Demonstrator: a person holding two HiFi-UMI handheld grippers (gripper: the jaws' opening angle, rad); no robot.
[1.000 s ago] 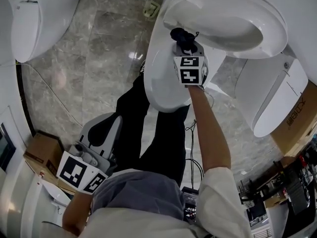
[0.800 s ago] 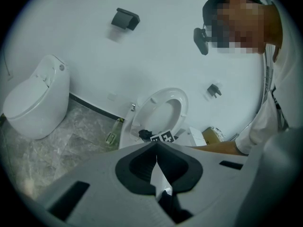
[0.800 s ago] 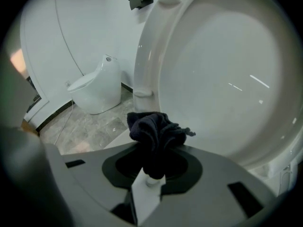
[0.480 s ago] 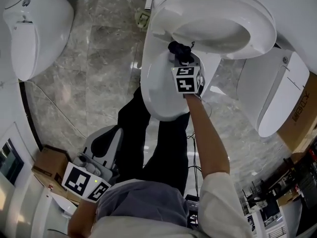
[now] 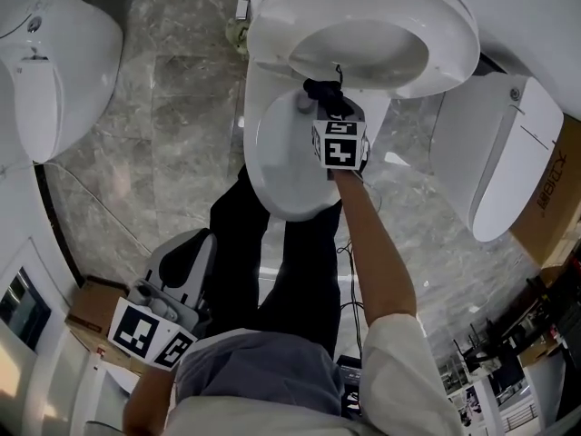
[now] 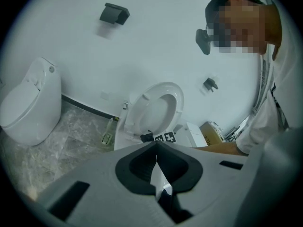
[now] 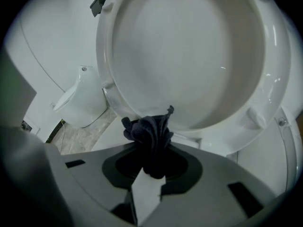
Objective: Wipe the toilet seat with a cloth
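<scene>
Up at twelve o'clock stands the big white toilet, its round white plastic seat tipped up. Wiping looks only just started, and I think most of the ring is left to do. At seven o'clock the left gripper is clenched on nothing. The right gripper grasps the small, dark, crumpled cloth right by the seat's low edge.

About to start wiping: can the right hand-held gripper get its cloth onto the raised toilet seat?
Probably yes: the right hand-held gripper holds the dark cloth right by the lower rim of the raised toilet seat, and nothing shows between them.
</scene>
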